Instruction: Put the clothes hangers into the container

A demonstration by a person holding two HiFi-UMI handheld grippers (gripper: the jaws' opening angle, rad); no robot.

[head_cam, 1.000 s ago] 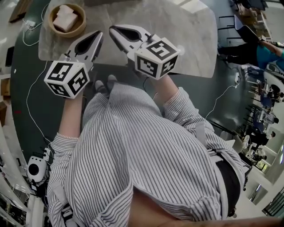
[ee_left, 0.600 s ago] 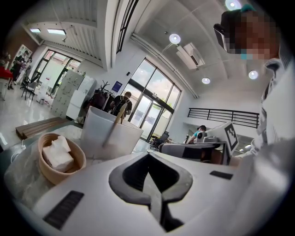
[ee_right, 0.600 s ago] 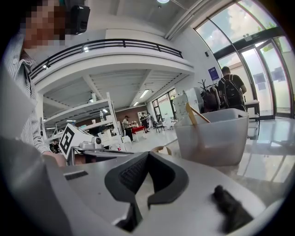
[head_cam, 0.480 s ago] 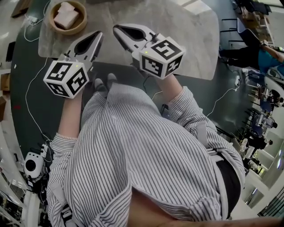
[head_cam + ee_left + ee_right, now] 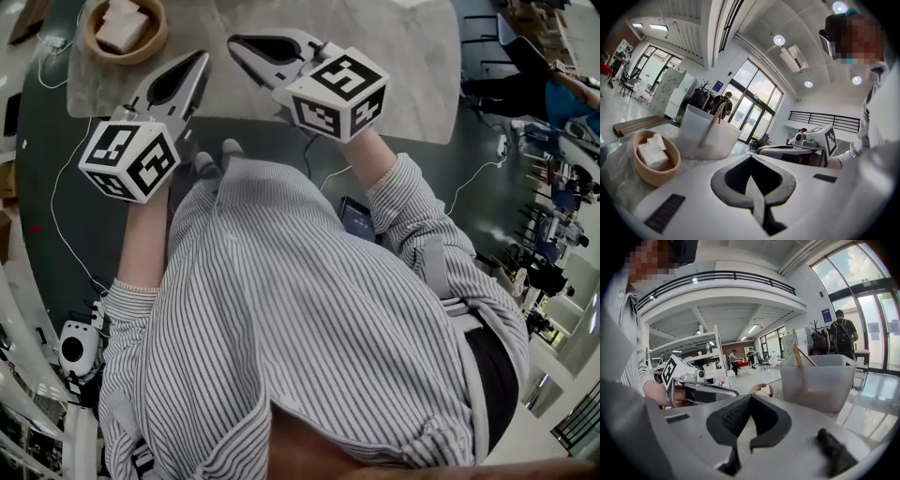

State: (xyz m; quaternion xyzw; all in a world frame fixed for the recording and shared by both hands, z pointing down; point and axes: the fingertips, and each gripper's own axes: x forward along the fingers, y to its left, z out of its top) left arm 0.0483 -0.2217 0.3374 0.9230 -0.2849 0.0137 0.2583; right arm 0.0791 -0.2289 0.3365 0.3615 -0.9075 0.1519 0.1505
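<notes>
Little changed: left gripper [image 5: 201, 56] and right gripper [image 5: 234, 42] stayed clenched on nothing over the table's [image 5: 394, 66] near edge, wooden hangers [image 5: 716, 117] already standing in the translucent container [image 5: 705, 138] beyond, so task probably finished.

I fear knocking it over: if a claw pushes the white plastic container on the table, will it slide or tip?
Probably slide: the container looks broad and flat-based on the smooth table. Its translucent walls suggest it is light. The wooden pieces leaning above its rim may shift.
</notes>
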